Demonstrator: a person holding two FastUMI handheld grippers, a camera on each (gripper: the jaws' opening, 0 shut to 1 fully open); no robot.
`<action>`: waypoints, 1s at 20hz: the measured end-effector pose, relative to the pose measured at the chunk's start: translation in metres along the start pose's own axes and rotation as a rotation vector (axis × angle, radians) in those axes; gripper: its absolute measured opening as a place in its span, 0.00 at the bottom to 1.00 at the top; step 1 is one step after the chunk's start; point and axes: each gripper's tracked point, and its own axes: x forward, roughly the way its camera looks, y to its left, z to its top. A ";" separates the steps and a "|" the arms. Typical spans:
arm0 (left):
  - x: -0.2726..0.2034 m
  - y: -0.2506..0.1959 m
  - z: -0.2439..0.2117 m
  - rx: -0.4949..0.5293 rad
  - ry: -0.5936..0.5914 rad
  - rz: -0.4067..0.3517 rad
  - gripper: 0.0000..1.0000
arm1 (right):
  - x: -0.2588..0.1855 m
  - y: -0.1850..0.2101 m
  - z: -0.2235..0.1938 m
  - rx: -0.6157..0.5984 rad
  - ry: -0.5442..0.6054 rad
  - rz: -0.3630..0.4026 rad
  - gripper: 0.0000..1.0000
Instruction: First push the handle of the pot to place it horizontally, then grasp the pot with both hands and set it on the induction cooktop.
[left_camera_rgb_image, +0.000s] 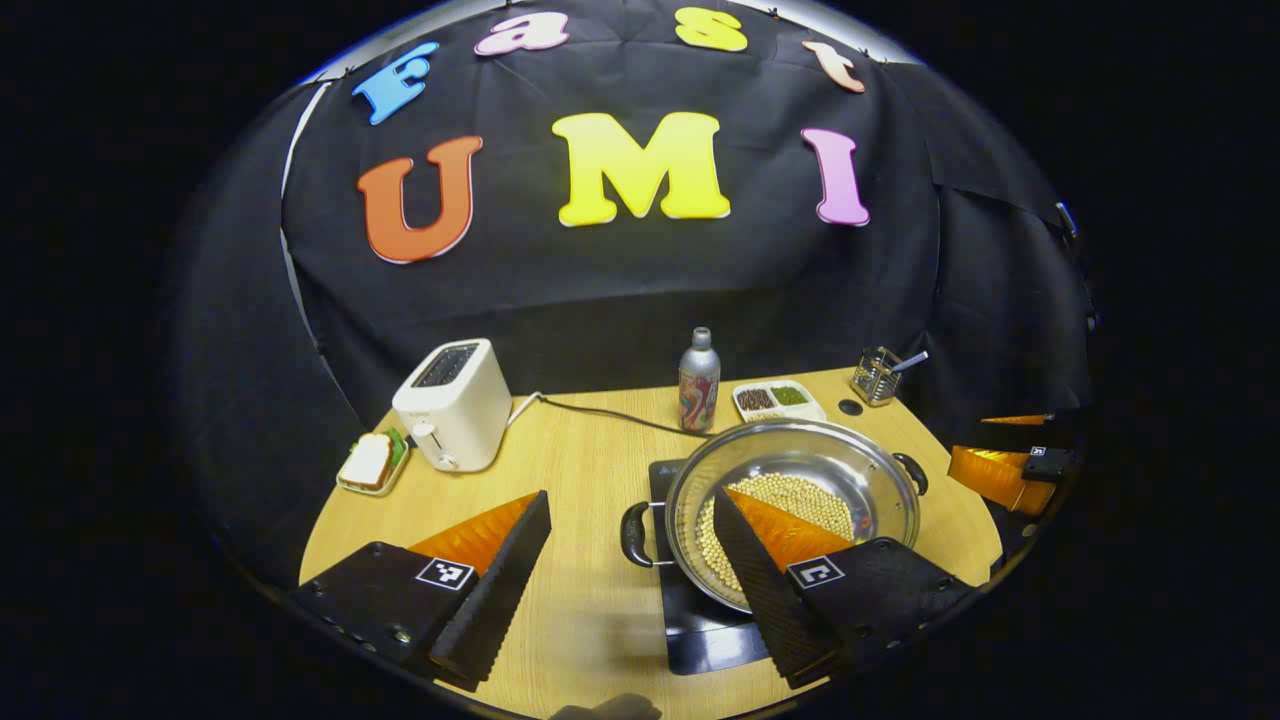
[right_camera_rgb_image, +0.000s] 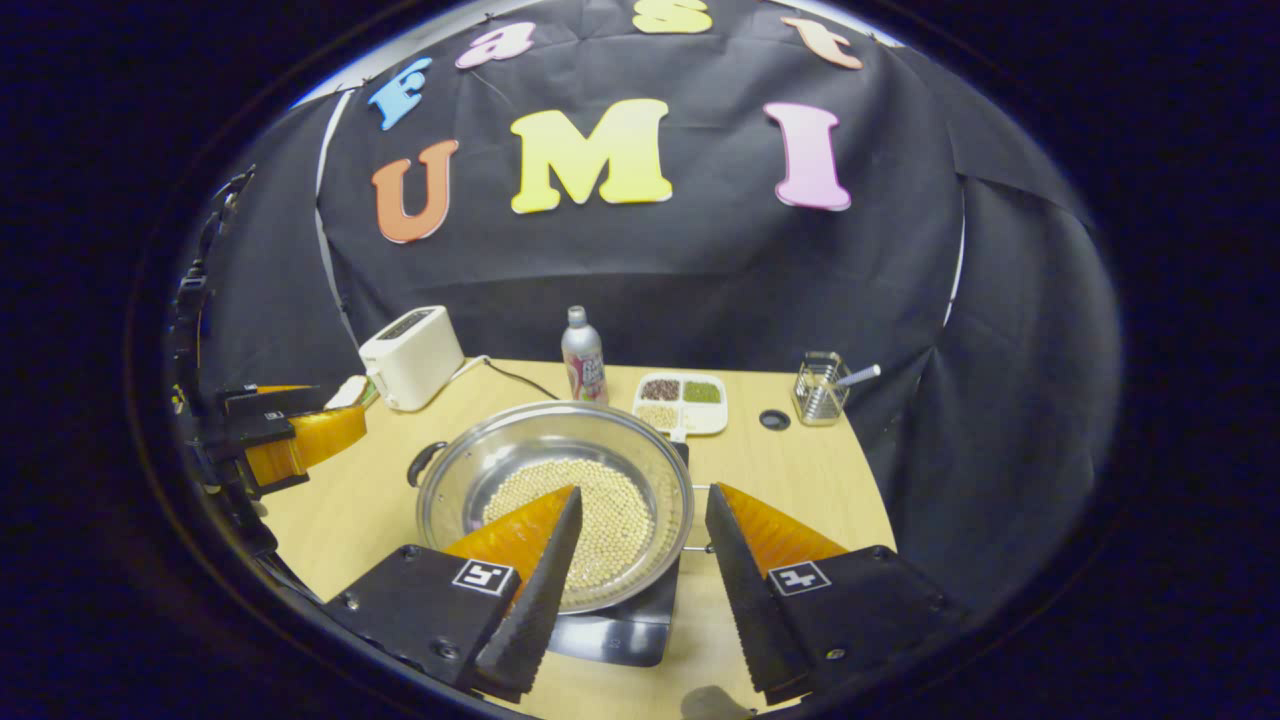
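Pot (left_camera_rgb_image: 800, 475) sits on the cooktop (left_camera_rgb_image: 700, 630) with side handles level, so both tongs, left (left_camera_rgb_image: 632, 545) and right (right_camera_rgb_image: 640, 535), hang open, holding nothing.

No legible text: the print on the bottle (right_camera_rgb_image: 584, 368) and the induction cooktop's (left_camera_rgb_image: 668, 468) corner mark are too small to read.

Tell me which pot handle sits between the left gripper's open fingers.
The black handle on the toaster side of the pot; it lies in the left gripper gap. The opposite handle is far off.
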 end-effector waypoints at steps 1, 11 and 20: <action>-0.010 0.001 0.008 0.002 -0.032 -0.003 0.98 | -0.010 0.007 0.014 -0.009 -0.032 0.001 0.78; -0.140 0.055 0.110 -0.038 -0.335 0.013 0.97 | -0.150 0.066 0.127 -0.056 -0.379 0.007 1.00; -0.223 0.113 0.116 -0.074 -0.429 0.054 0.97 | -0.234 0.092 0.135 -0.008 -0.507 -0.006 1.00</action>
